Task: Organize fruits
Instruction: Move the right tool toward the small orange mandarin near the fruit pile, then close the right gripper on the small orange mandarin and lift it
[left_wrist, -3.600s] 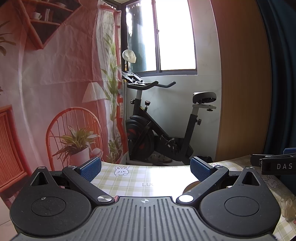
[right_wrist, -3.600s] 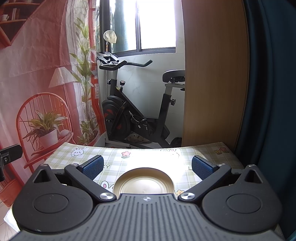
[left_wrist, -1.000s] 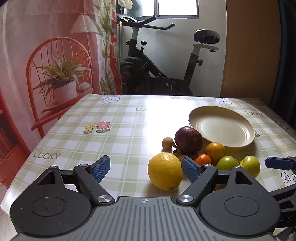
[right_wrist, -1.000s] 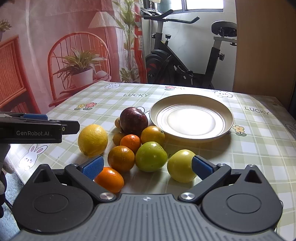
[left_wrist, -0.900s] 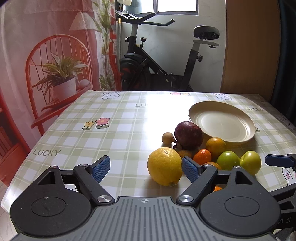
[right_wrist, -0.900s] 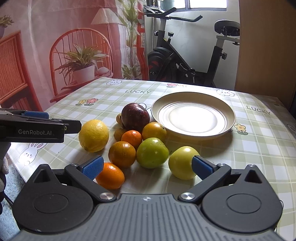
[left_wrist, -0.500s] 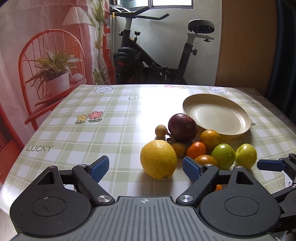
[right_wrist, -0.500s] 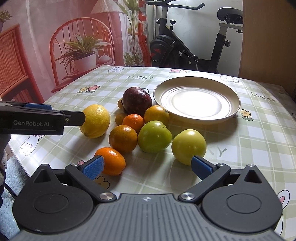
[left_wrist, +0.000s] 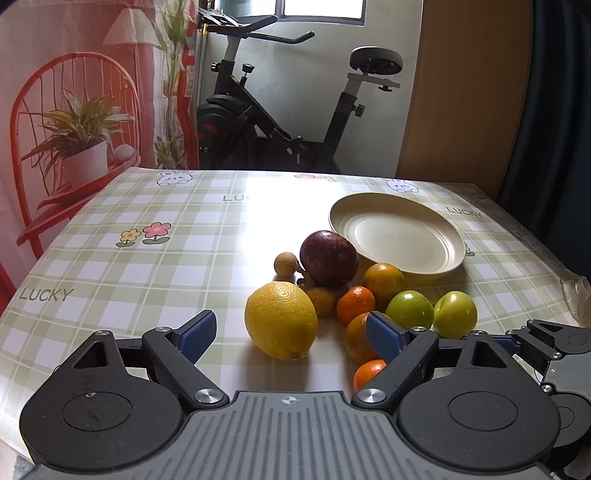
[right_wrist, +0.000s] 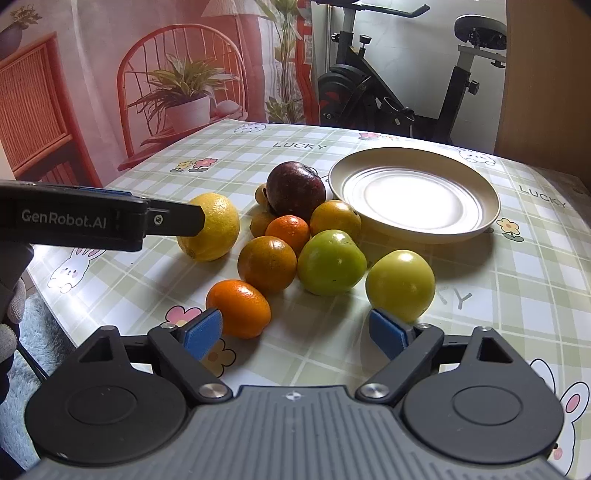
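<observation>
Yellow lemon sits nearest my left tongs, spread wide, empty; oranges, green apples and a dark plum cluster mid-table, beside the cream plate. My right tongs gape empty.

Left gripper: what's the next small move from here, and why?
Probably ease the left gripper forward and down around the lemon, then close. Its jaws are open and empty, the lemon sits between and just ahead of them, apart from the cluster's left edge, and the plate holds no fruit yet.
</observation>
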